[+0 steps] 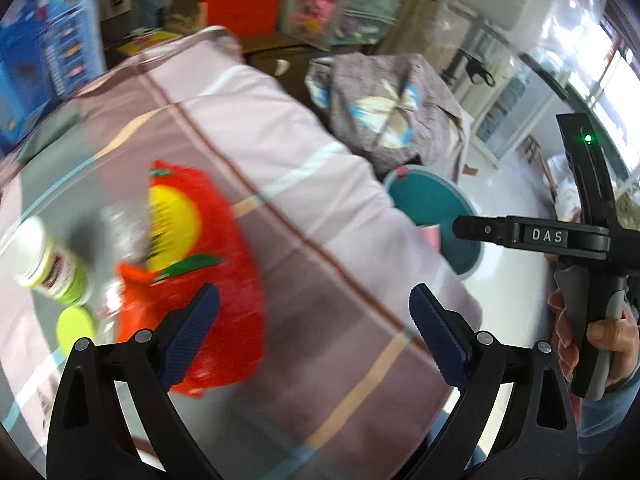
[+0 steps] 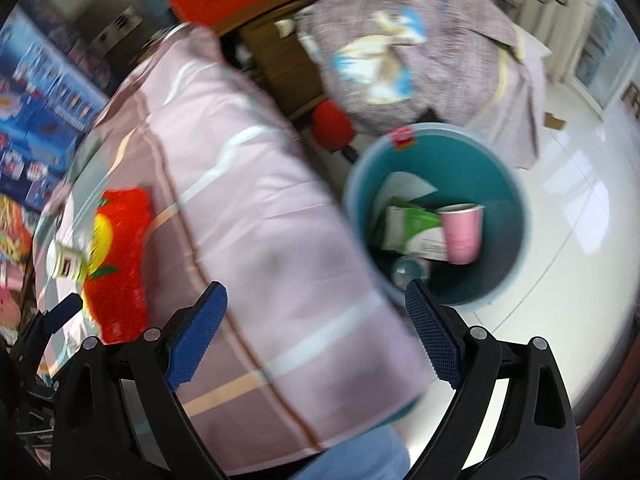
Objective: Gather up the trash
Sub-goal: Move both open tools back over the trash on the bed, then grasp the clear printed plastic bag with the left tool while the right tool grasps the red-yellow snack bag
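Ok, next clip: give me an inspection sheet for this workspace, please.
Surface: table under a pink striped cloth.
Job's things: teal trash bin on the floor holds a pink paper cup and a green-white packet; red plastic bag, green-labelled bottle and green lid lie on the table.
Clutter: cloth-covered bundle behind the bin.
Grippers: left gripper and right gripper open, empty.
Cables: nothing seen.
Surroundings: white tiled floor, stacked blue boxes.

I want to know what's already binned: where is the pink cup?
In the right wrist view, the pink cup lies inside the teal bin on the floor right of the table, against a green-and-white packet.
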Demonstrator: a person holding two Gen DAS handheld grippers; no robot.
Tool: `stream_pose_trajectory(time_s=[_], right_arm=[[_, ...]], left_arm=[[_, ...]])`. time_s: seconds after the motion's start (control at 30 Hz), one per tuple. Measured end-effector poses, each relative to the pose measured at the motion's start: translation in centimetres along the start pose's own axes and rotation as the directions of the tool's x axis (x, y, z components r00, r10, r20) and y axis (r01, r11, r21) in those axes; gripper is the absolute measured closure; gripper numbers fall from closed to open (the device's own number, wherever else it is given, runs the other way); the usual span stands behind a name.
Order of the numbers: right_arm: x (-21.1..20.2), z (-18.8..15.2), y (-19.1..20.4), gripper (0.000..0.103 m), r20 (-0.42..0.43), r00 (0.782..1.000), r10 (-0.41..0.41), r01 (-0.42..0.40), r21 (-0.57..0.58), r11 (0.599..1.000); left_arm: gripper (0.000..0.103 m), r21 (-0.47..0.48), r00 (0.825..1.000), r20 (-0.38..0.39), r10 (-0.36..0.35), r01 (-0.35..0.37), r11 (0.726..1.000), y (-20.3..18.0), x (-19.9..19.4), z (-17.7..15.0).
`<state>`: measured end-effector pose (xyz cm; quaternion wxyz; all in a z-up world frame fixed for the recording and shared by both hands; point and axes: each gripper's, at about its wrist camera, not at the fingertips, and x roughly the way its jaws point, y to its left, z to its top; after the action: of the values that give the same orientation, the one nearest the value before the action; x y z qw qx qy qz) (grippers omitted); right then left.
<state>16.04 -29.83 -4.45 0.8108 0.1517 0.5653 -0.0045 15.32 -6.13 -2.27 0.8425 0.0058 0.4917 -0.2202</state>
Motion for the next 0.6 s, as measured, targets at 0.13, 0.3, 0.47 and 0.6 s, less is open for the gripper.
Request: stream_pose_trajectory(time_s=[0.13, 0.3, 0.47, 0.6], right_arm=[[1.1, -0.6, 4.5, 0.016, -0.038, 0.999, 0.011, -0.013, -0.068, 0.998], [2.5, -1.2, 9.0, 0.016, -0.075, 0.997, 0.028, -0.037, -0.123, 0.992], [4.5, -1.7, 13.0, 0.016, -0.126, 0.989, 0.072, -0.09, -0.147, 0.985], [6.1, -1.9, 15.4, 0.016, -0.149, 0.986, 0.073, -0.099, -0.171, 0.98]], left_arm=[[0.007, -0.045, 0.999, 0.033, 0.027, -0.026, 0.999, 3.9, -2.2, -1.3], [0.006, -0.079, 0.996, 0.059, 0.064, -0.06, 0.995, 7.7, -3.8, -2.7], [0.006, -0.13, 0.994, 0.055, 0.099, -0.092, 0.987, 11.7, -4.3, -4.3], [0.006, -0.181, 0.994, 0.036, 0.102, -0.094, 0.979, 14.3, -3.9, -5.2]])
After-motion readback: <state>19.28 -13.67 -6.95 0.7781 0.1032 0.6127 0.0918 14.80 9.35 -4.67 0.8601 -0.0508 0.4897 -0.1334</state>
